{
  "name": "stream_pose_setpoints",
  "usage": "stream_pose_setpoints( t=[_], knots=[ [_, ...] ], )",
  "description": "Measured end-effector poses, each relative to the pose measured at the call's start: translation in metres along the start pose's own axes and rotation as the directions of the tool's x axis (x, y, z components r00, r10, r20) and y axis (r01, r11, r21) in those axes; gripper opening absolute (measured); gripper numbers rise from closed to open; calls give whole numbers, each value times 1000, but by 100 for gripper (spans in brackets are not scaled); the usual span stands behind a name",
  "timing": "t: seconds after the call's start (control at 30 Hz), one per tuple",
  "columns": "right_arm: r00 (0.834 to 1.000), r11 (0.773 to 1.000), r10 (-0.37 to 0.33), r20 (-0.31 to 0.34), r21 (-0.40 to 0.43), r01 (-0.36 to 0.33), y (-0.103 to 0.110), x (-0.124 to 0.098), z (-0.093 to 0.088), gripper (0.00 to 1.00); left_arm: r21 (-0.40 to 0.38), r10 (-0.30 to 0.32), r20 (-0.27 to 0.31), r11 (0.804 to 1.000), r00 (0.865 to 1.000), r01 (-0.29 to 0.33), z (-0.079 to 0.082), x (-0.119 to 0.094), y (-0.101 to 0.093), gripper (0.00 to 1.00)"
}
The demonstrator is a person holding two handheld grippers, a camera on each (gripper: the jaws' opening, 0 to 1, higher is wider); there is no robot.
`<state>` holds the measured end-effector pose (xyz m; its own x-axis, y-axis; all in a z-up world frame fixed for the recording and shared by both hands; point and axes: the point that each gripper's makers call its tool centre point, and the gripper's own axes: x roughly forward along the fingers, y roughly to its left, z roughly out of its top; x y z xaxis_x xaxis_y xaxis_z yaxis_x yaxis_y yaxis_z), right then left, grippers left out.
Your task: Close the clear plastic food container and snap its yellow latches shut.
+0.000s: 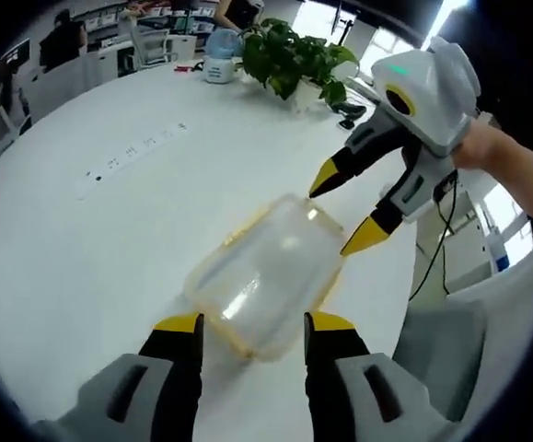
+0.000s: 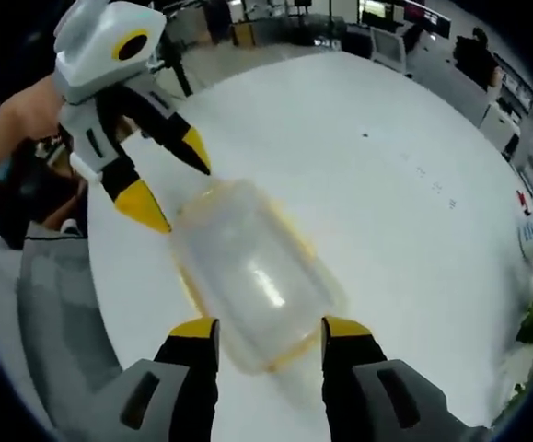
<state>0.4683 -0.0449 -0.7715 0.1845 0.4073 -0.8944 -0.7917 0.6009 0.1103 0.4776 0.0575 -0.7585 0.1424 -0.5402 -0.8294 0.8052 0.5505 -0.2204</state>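
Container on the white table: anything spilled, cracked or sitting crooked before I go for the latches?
Nothing stands out. The clear container lies flat on the white table with its lid on, yellow trim even around the edge, no spill beside it. Left gripper and right gripper are open at opposite ends. Blur hides the latch state.

The clear container [image 2: 252,276] is motion-blurred, so whether its yellow latches [image 1: 238,238] are snapped cannot be told.

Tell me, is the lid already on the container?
Yes. The clear lid sits on the container, its yellow rim around it. Whether the latches are snapped, cannot tell: too blurred.
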Motion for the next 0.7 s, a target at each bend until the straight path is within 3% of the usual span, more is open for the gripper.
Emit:
stream_pose_setpoints(
  t=[0.7],
  knots=[
    [999, 989, 40, -21, -141, -42, 9, 6, 7, 39, 218, -22, -73, 975, 997, 38, 6, 8, -12, 43]
  ],
)
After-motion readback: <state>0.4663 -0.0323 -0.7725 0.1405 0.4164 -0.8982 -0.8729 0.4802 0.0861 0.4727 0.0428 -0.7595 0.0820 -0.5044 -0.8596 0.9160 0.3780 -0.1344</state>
